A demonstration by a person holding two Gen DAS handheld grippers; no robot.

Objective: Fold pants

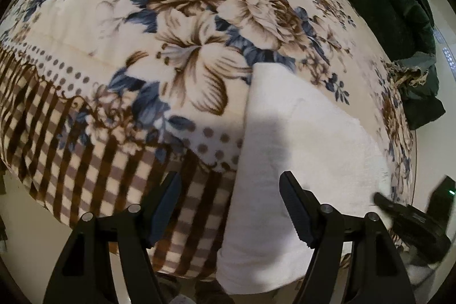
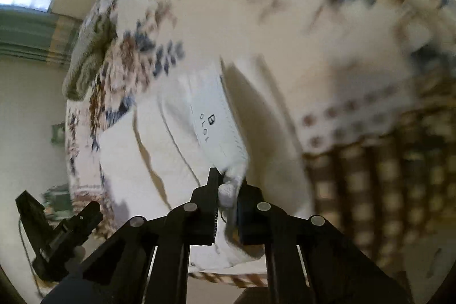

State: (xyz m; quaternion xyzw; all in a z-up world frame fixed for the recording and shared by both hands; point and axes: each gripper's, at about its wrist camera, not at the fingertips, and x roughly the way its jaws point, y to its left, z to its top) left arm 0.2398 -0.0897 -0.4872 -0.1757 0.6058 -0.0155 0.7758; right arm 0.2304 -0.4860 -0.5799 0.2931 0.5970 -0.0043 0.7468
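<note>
Right gripper pinching the pants' edge, left gripper waiting wide

Starting at the left: left gripper (image 1: 230,207) hanging over the near edge of the floral blanket (image 1: 119,27), jaws standing wide with nothing between them. Left finger poised over the checked border, right finger over white cloth. Lying ahead of and beside that right finger: the white pants (image 1: 299,138), spread flat on the blanket, one end drooping over the bed's near edge below the fingers.

Moving right: right gripper (image 2: 228,190) clamped narrow on a bunched corner of the pants (image 2: 171,161), a small wad of white fabric squeezed between the pads. Printed waistband label (image 2: 209,124) sitting just ahead of the fingertips, so probably gripping near the waist end.

Judging progress: looking early to middling. Pants appearing laid out and perhaps doubled, several long creases running side by side, but no compact bundle yet; a lengthwise or crosswise fold apparently remaining. Hard to tell how many layers are lying there.

Reading the long axis: running away from the left fingers toward the blanket's middle, slanting slightly left in that view; in the right wrist view, slanting from near the fingertips up and to the left. Far end narrowing to a blunt corner.
</note>
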